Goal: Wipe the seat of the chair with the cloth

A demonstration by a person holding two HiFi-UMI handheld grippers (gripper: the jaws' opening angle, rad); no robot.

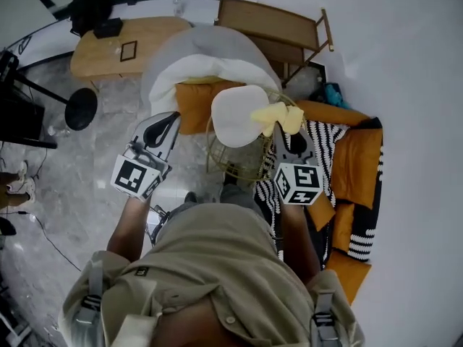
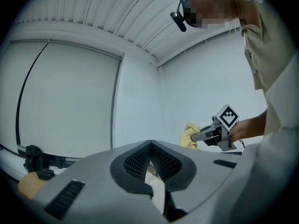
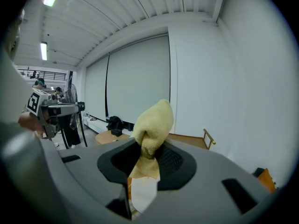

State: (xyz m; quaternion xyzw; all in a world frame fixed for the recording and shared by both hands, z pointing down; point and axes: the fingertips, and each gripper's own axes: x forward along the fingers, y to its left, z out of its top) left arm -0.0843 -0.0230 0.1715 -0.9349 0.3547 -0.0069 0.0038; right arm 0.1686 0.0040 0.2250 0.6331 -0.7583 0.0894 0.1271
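The chair's round white seat is judged not yet wiped, as the right tool is held at its right edge, the left tool is pressed together and empty beside it, and the yellow cloth is pinched in the right tool, seemingly raised off the seat.

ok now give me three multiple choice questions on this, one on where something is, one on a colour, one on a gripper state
1. In the head view, where is the cloth?
A at the white seat's right edge
B under the seat
C at its left edge

2. What colour is the cloth?
A blue
B yellow
C black

3. How is the left gripper?
A shut on the cloth
B wide open
C shut, empty

Answers:
1 A: the cloth, held by the right gripper, overlaps the seat's right rim.
2 B: it shows pale yellow in every view.
3 C: its jaws meet with nothing between.
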